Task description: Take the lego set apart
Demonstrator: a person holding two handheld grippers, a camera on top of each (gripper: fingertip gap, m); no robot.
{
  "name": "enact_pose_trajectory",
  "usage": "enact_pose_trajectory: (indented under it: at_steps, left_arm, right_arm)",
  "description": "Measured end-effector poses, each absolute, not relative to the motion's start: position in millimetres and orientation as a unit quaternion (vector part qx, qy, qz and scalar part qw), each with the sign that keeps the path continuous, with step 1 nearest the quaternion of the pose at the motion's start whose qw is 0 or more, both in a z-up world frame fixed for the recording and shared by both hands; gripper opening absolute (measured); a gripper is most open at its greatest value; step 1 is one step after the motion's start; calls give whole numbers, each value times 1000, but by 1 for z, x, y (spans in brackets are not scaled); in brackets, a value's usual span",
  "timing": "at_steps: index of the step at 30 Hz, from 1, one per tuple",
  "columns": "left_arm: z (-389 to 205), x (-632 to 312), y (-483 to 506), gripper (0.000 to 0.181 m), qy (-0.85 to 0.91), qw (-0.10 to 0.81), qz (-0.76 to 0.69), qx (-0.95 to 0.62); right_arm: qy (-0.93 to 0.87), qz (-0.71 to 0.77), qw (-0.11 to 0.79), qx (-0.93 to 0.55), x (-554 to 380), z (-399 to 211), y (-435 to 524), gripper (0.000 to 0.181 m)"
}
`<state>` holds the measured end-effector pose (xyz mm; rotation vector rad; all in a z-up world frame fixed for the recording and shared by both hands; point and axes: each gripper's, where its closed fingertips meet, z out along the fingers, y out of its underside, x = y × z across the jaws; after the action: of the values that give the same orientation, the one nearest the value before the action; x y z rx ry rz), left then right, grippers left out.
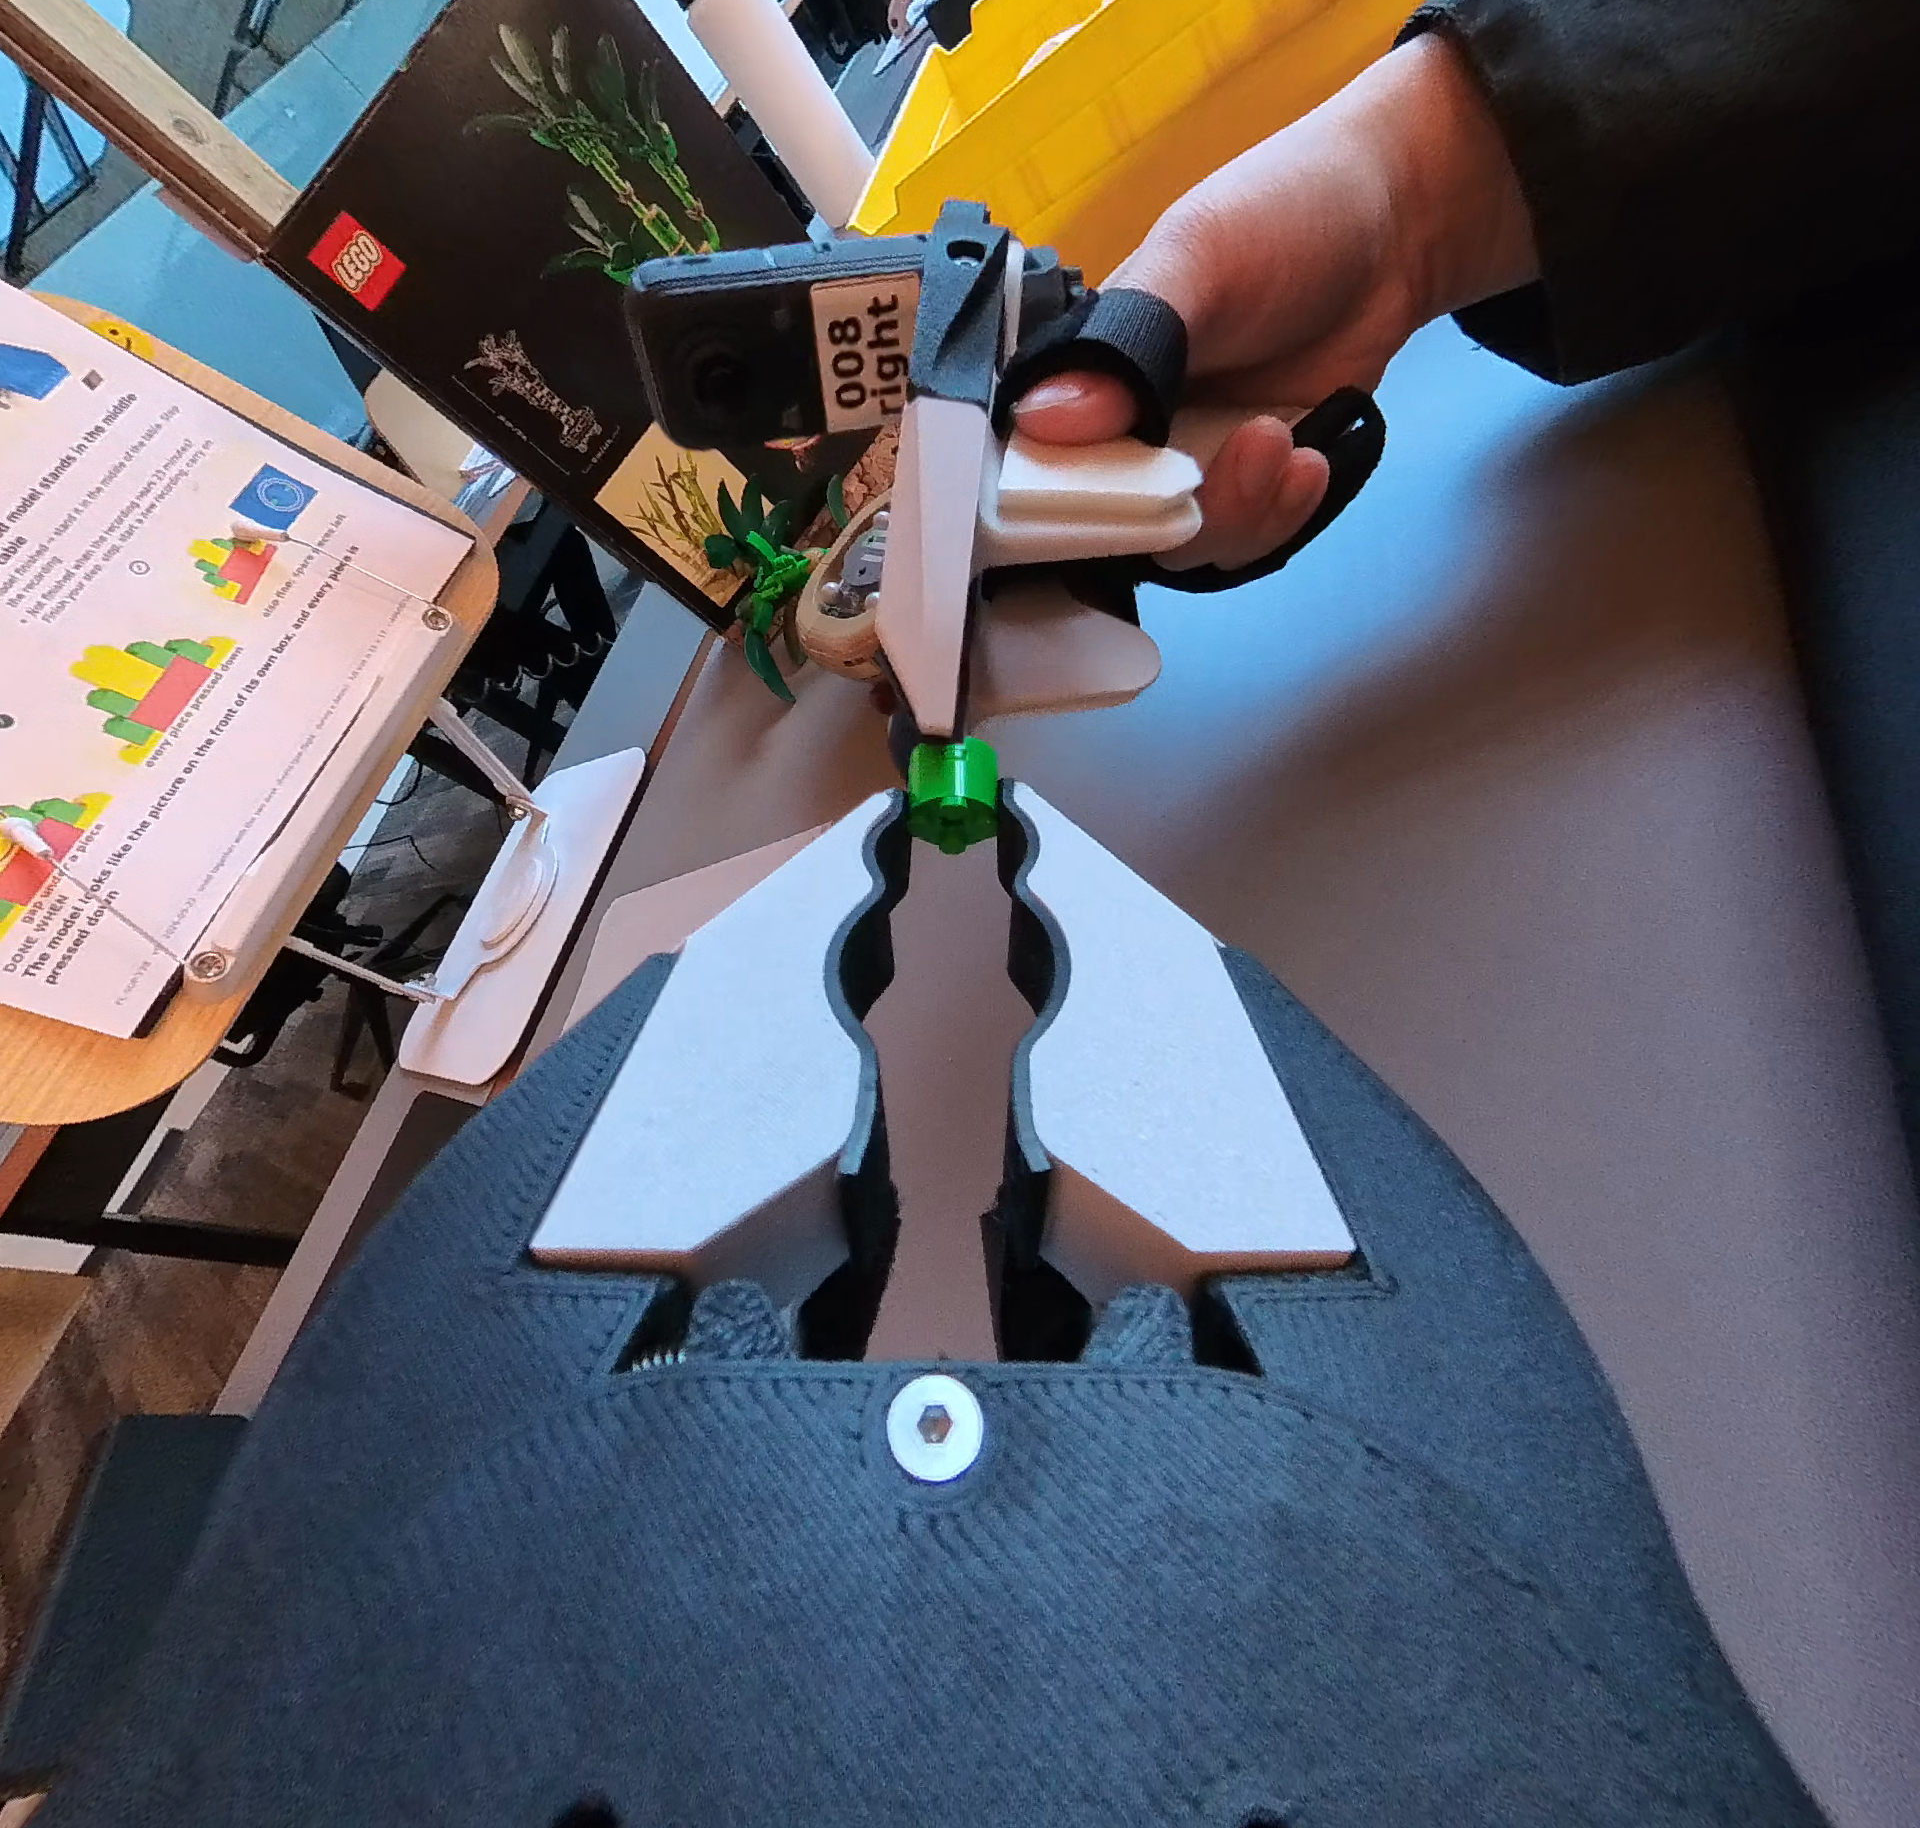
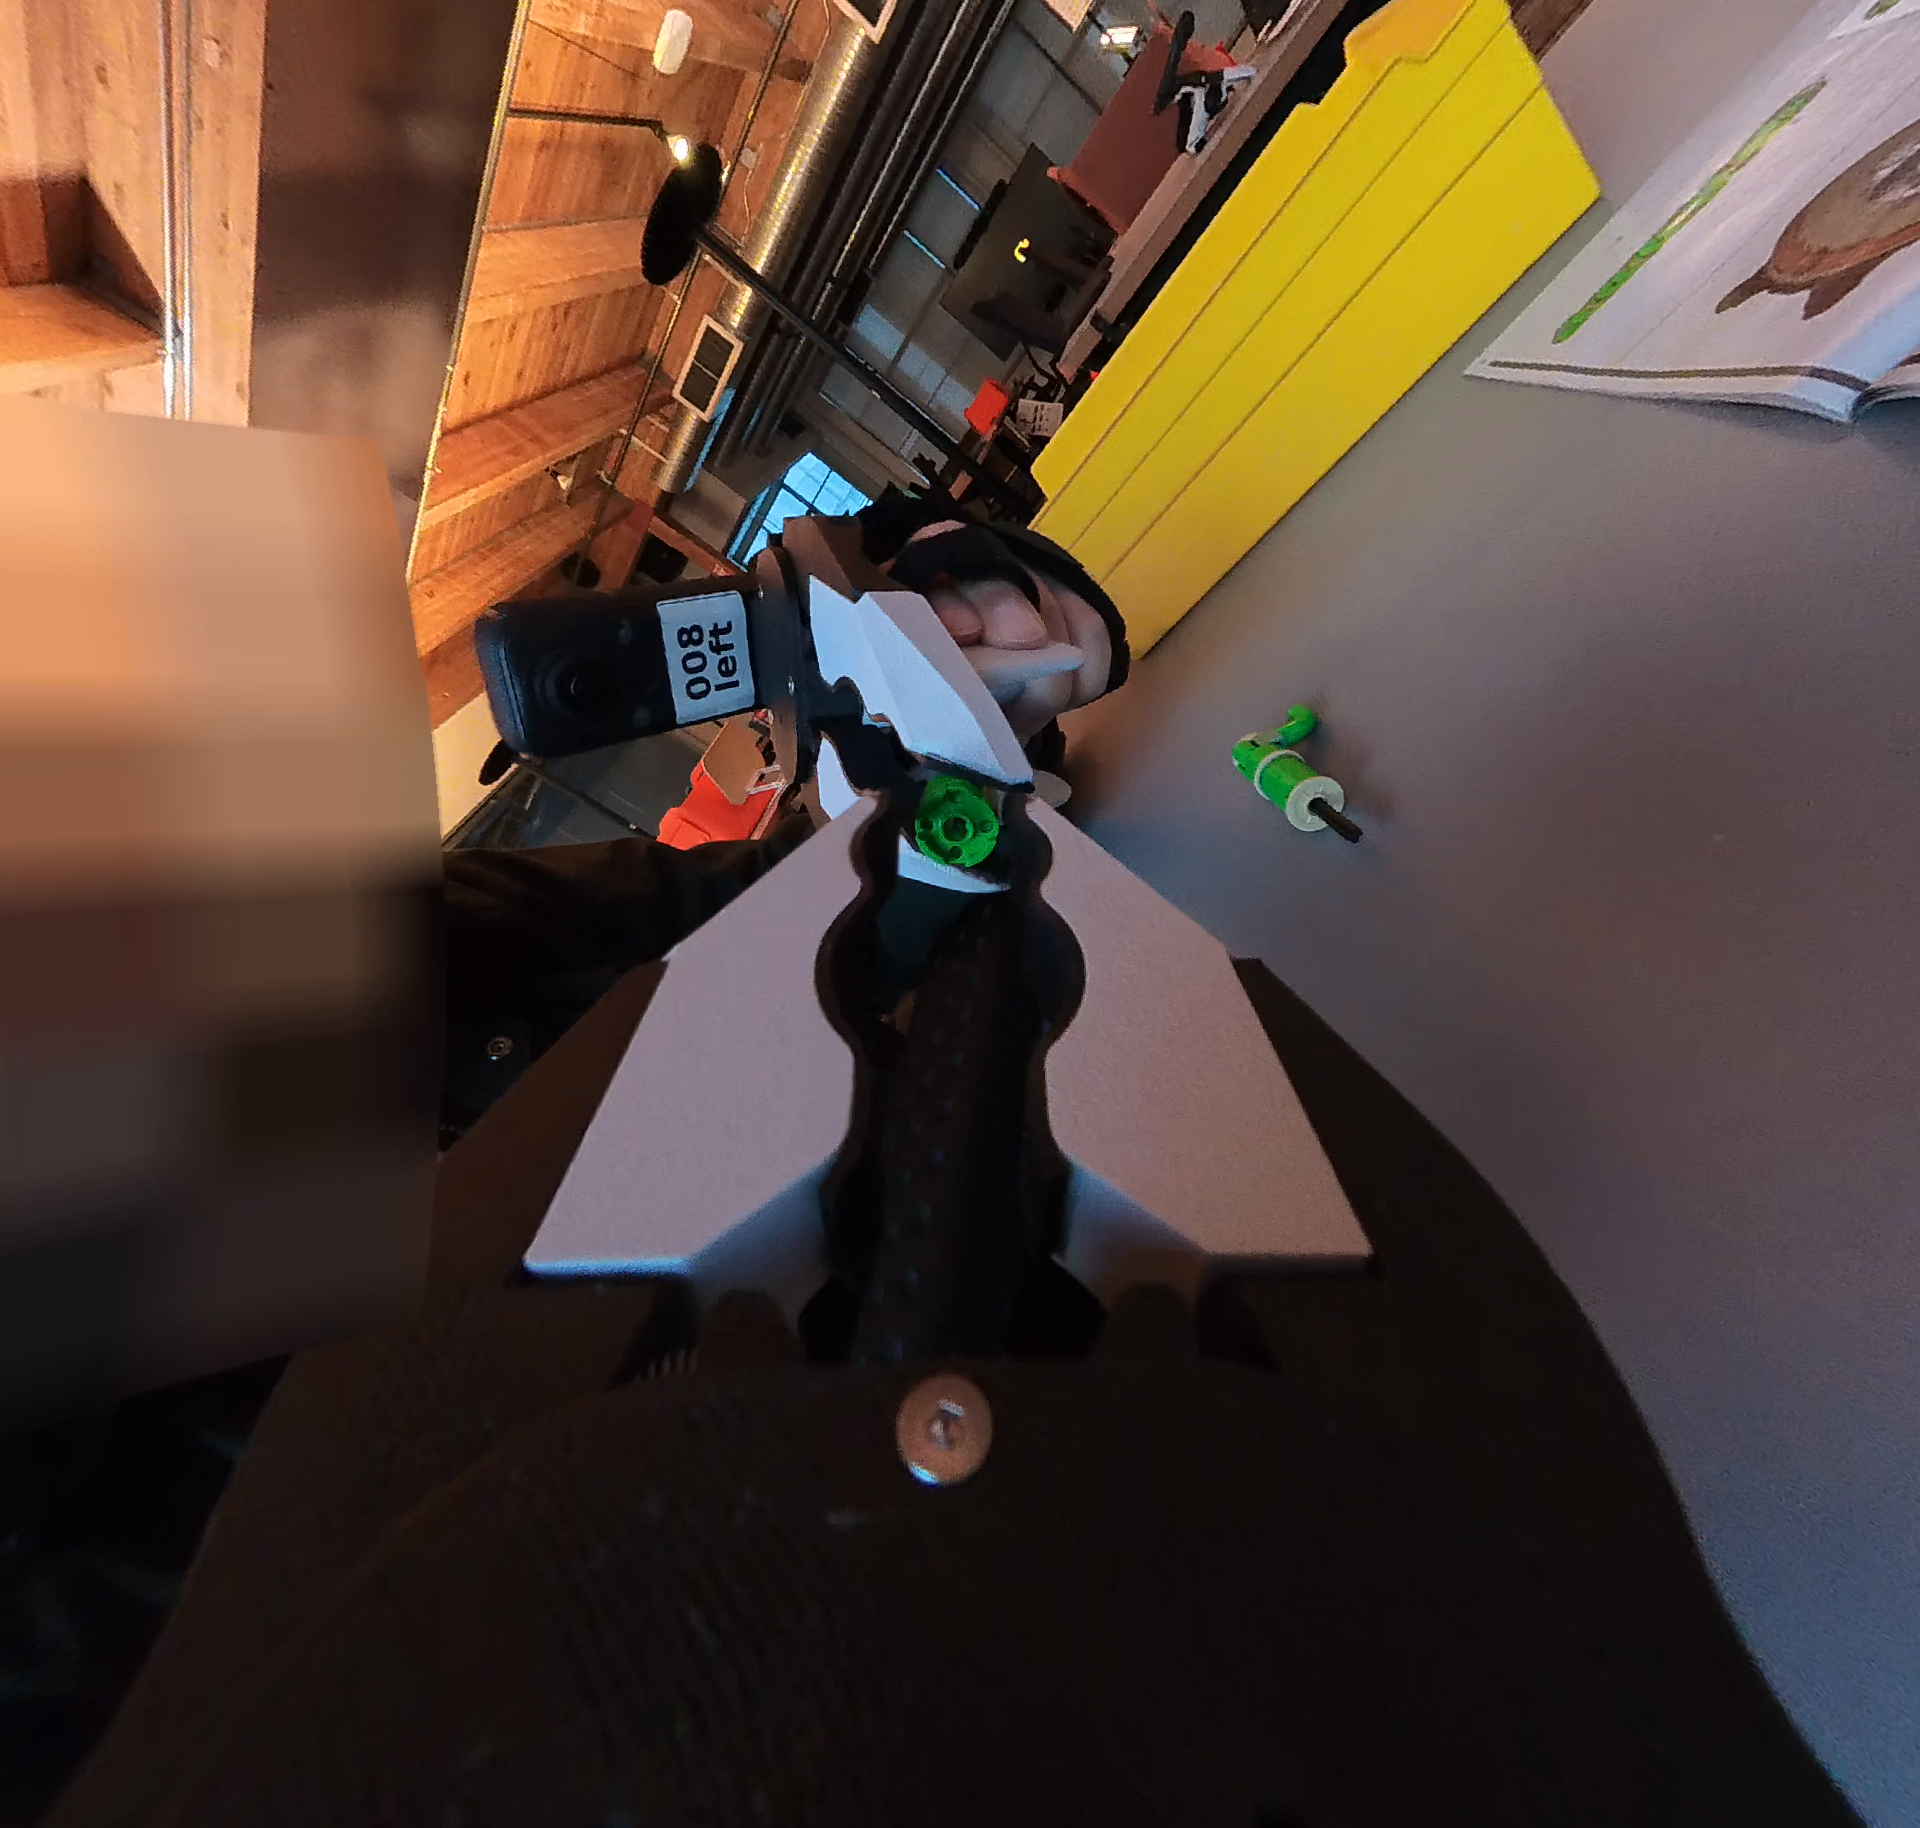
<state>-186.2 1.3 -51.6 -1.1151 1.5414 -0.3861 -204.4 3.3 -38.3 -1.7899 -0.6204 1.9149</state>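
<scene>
1. Clearly mid-task: both grippers meet in the air over the table point(image 2: 1558, 947), each clenched on the same green round brick point(image 1: 951, 796), left gripper point(image 1: 951, 812) from below, right gripper point(image 2: 951, 833) from the other end.
2. Already off: a short green stem piece point(image 2: 1288, 765) lies loose on the table.
3. Left to do, judging by the view: the leafy model point(image 1: 821, 583) by the box point(image 1: 499, 251) looks partly assembled.

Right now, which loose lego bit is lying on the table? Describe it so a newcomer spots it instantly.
Start at the yellow bin on the grey table. Nearer the camera lies a short green stem piece, alone on bare tabletop. Unlike the round green piece pinched between both grippers, it has pale rings and a dark pin sticking out.
</scene>
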Motion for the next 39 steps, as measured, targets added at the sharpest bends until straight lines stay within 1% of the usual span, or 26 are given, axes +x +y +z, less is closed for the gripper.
enact_pose_trajectory:
  at_steps: [18, 25, 30, 39]
  left_arm:
    - [-53, -186, 1, 15, 658, 559, -167, -476]
    - [-36, -183, -5, 15, 637, 581, -194, -468]
    - [-41, -181, -6, 15, 646, 574, -184, -468]
    - [-39, -182, -10, 15, 650, 563, -205, -468]
  right_arm:
    - [-246, 673, 226, -660, -204, -41, 1, 14]
    - [-244, 700, 217, -635, -201, -25, -5, 13]
    - [-245, 698, 202, -642, -197, -30, -6, 13]
    - [-260, 688, 204, -646, -198, -29, -10, 13]
